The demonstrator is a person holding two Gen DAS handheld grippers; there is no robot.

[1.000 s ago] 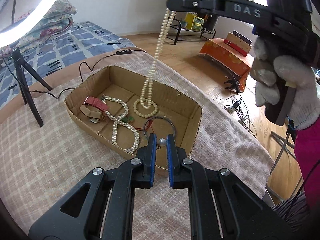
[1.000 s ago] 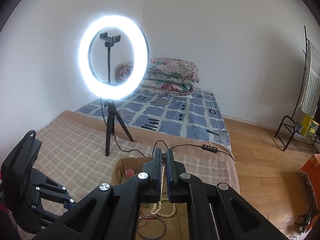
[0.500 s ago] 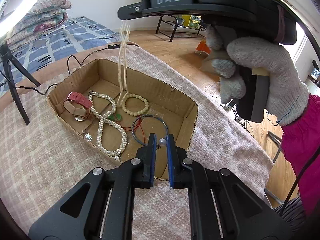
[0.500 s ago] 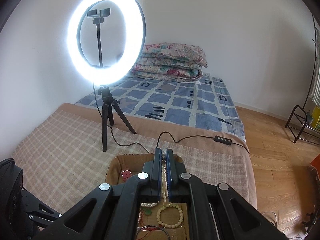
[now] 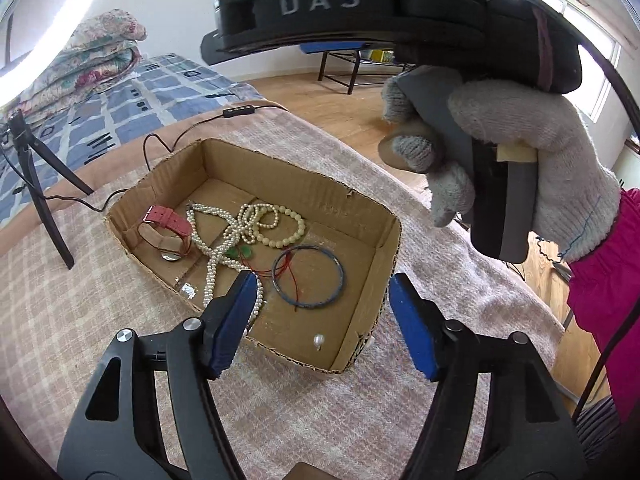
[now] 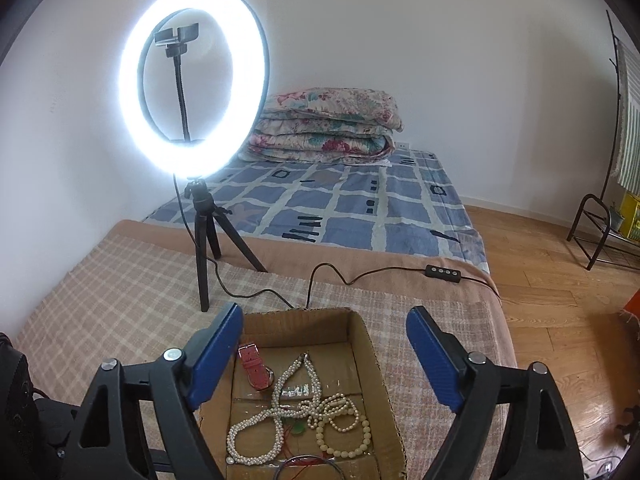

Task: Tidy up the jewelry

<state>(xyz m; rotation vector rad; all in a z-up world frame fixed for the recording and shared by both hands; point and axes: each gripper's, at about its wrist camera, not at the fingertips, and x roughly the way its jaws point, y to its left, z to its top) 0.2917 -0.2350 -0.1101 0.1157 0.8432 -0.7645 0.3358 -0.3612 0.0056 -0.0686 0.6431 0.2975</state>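
Both tongs gape wide and hold nothing. The left tongs [image 5: 322,316] hang over the near end of the cardboard box [image 5: 386,264], with a small loose pearl [image 5: 318,340] lying just below and between the blue pads. The right tongs [image 6: 324,354] hover above the pearl necklace [image 6: 276,412], probably tangled with the bead bracelet [image 6: 344,432]. The left is nearer the pearl.

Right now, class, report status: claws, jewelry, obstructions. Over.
Left claw open, empty. Right claw open, empty. Pearl necklace in cardboard box, loose pearl too. Nothing blocking.
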